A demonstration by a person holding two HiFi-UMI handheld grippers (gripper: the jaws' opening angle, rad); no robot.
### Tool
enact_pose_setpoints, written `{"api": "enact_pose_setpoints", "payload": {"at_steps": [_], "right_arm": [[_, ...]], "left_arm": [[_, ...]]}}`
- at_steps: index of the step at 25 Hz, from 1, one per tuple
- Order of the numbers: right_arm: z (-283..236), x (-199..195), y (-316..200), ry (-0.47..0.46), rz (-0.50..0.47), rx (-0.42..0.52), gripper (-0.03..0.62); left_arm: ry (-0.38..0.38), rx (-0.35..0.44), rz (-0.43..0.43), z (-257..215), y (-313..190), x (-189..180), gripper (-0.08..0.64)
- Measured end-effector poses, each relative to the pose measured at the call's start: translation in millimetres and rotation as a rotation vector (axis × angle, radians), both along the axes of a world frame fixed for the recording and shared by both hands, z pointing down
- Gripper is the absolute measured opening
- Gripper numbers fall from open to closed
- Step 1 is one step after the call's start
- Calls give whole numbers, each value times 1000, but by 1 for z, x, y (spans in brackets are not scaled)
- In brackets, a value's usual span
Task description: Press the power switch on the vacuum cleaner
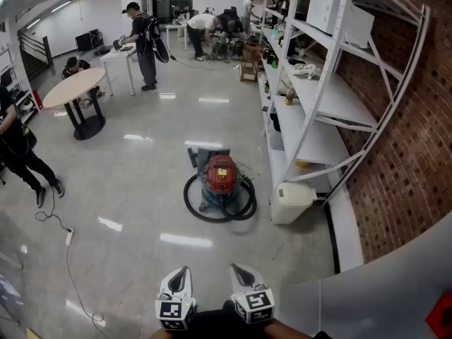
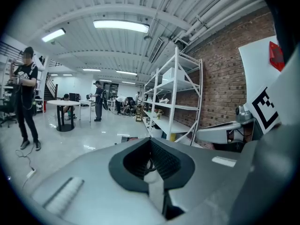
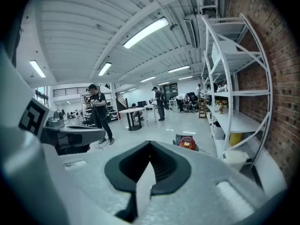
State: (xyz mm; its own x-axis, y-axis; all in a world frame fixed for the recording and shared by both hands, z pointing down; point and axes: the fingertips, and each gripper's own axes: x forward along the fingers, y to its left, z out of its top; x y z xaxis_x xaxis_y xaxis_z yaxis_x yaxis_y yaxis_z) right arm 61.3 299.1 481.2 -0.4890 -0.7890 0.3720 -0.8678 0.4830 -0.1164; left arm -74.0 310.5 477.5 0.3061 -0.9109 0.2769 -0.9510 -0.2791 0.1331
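Observation:
The red vacuum cleaner point(image 1: 220, 174) stands on the grey floor a few steps ahead, with its black hose point(image 1: 194, 202) coiled around its base. In the right gripper view the vacuum cleaner point(image 3: 187, 143) shows small, just right of the jaw tips. Both grippers are low at the bottom of the head view, far short of the vacuum. My left gripper point(image 1: 184, 269) is shut with nothing in it, as is my right gripper point(image 1: 235, 268). In their own views the left gripper point(image 2: 150, 140) and the right gripper point(image 3: 150, 144) each show jaws met at a point. The power switch is too small to make out.
White shelving point(image 1: 319, 111) runs along the brick wall on the right, with a white canister point(image 1: 291, 202) at its foot near the vacuum. A cable and power strip point(image 1: 68, 237) lie on the floor at left. A person point(image 1: 21, 154) stands at left beside a round table point(image 1: 73, 89).

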Motion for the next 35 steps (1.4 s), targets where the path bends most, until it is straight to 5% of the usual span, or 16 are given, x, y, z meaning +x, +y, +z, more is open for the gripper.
{"api": "enact_pose_setpoints", "payload": {"at_steps": [7, 18, 35], "right_arm": [[-12, 10, -15, -16, -10, 28, -8], [-2, 44, -20, -32, -2, 33, -8], [6, 40, -113, 33, 95, -4, -8]], "left_arm": [[54, -10, -66, -5, -18, 4, 15], [24, -25, -64, 2, -17, 36, 15], [52, -42, 65, 16, -131, 36, 15]]}}
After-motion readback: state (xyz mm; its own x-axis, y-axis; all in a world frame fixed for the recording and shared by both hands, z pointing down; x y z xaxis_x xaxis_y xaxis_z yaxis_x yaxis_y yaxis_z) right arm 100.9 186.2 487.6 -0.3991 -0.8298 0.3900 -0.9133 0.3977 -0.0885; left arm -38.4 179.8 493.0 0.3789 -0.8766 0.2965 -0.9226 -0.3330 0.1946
